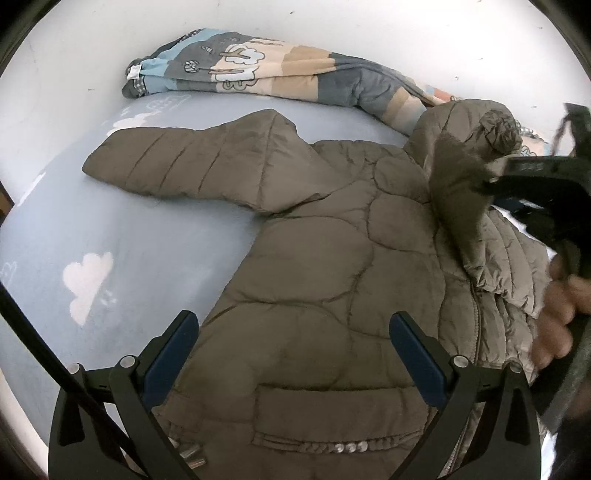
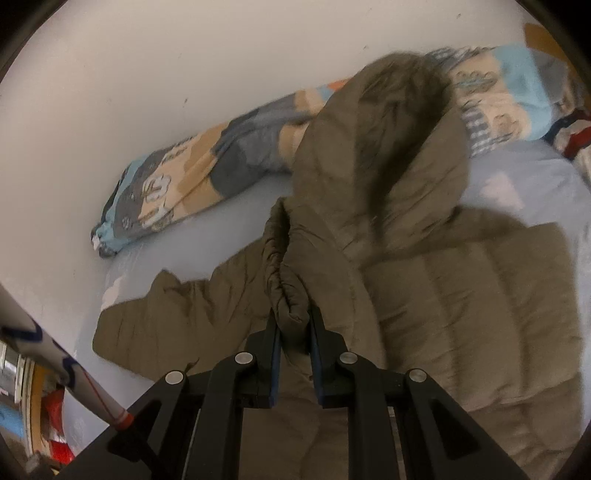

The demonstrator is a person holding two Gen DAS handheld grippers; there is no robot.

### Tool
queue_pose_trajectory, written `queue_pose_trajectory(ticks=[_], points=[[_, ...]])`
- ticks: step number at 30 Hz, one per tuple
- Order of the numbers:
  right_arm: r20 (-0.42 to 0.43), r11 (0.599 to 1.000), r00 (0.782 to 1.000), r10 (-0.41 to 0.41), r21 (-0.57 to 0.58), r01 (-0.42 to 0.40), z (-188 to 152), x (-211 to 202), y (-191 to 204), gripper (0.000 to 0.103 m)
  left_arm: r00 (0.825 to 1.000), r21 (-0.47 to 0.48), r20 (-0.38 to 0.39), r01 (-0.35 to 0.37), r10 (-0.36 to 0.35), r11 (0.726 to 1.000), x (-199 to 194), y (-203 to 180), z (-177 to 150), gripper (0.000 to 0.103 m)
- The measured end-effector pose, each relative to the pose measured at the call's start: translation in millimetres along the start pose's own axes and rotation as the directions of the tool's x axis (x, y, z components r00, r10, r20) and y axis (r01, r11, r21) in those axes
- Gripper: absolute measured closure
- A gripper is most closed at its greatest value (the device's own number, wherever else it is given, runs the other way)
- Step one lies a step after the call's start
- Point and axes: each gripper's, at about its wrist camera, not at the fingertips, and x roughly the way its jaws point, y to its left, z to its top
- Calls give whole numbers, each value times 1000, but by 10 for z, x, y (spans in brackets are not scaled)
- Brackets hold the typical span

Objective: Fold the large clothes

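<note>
A padded olive jacket is spread face up across the middle and lower right of the left wrist view, on a pale blue sheet printed with white clouds; one sleeve is stretched out flat towards the upper left of the frame. The quilted filling is judged soft, bulky and light, the shell probably smooth and rather slippery, so a thin pinch may slide; gathered seams, cuffs and hem edges are judged the firmest places to be taken. The right gripper is clenched on a bunched elastic edge near the hood, which is held up at the centre of the right wrist view; the left gripper is released, its jaws spread wide above the pocket at the lower centre, with nothing between them. A rolled patterned quilt is seen along the white wall at the top of the frame; clutter at the lower left of the right wrist view cannot be made out.
</note>
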Motion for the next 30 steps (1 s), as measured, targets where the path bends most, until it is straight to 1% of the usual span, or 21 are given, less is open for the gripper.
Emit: queue_pose_trajectory(ticks=[2, 3, 4, 5, 6, 8, 9, 11, 13, 15, 16, 17, 18, 19, 20, 21, 23, 25, 26, 29, 30], points=[[-19, 1000, 1000, 6, -9, -7, -76, 80, 63, 85, 1000, 2, -4, 2, -2, 1000, 6, -6, 0, 0], [-34, 1000, 999, 17, -19, -17, -103, 127, 104, 74, 1000, 3, -7, 4, -4, 1000, 9, -8, -1, 0], [-52, 999, 998, 34, -28, -36, -131, 148, 128, 54, 1000, 2, -7, 5, -5, 1000, 12, -14, -6, 0], [-75, 997, 995, 60, -40, -63, -150, 149, 143, 46, 1000, 2, -8, 6, -6, 1000, 10, -15, -10, 0], [-74, 996, 994, 75, -49, -79, -159, 106, 156, 39, 1000, 3, -9, 6, -6, 1000, 14, -15, -10, 0], [-23, 990, 993, 114, -80, -116, -139, -59, 138, 38, 1000, 1, -9, 6, -6, 1000, 16, -9, -9, 0], [-4, 989, 993, 121, -87, -120, -114, -132, 110, 33, 1000, -3, -11, 7, -7, 1000, 19, -9, -11, 0], [38, 992, 994, 101, -76, -98, -68, -274, -40, 28, 1000, -7, -14, 10, -10, 1000, 29, -18, -16, 0], [69, 999, 997, -16, -31, 18, -3, -326, -305, 27, 1000, -7, -18, 11, -11, 1000, 46, -47, -21, 0], [61, 989, 987, -148, 25, 146, 0, -305, -649, 27, 1000, 1, -19, 10, -10, 1000, 54, -75, -35, 0], [44, 970, 970, -240, 45, 238, -30, -267, -827, 27, 1000, 4, -18, 10, -9, 1000, 56, -84, -33, 0], [26, 952, 952, -304, 51, 302, -70, -225, -953, 27, 1000, 8, -17, 8, -8, 1000, 58, -89, -39, 0], [-1, 934, 936, -353, 62, 352, -123, -168, -1091, 27, 1000, 10, -16, 6, -6, 1000, 64, -92, -44, 0], [-43, 923, 926, -376, 77, 378, -193, -99, -1242, 27, 1000, 12, -16, 4, -4, 1000, 72, -92, -47, 0], [-94, 918, 920, -380, 84, 388, -281, 20, -1371, 27, 1000, 14, -17, 3, -2, 1000, 79, -92, -46, 0], [-117, 920, 919, -376, 73, 386, -333, 122, -1413, 27, 1000, 19, -21, 2, -1, 1000, 91, -92, -42, 0], [-120, 918, 911, -394, 5, 397, -398, 209, -1397, 26, 1000, 26, -21, -1, 1, 1000, 96, -81, -20, 0], [-130, 916, 908, -399, -2, 402, -372, 143, -1344, 26, 1000, 23, -11, -6, 6, 1000, 79, -41, 15, 0], [-130, 919, 912, -389, 13, 394, -357, 63, -1316, 26, 1000, 19, -6, -9, 9, 1000, 69, -18, 37, 0], [-66, 958, 959, -275, 65, 279, -437, -453, -1115, 25, 1000, -7, 8, -24, 24, 1000, 65, 118, 123, 0], [-56, 961, 963, -265, 65, 268, -538, -586, -1036, 25, 1000, -15, 9, -29, 29, 999, 72, 155, 141, 0]])
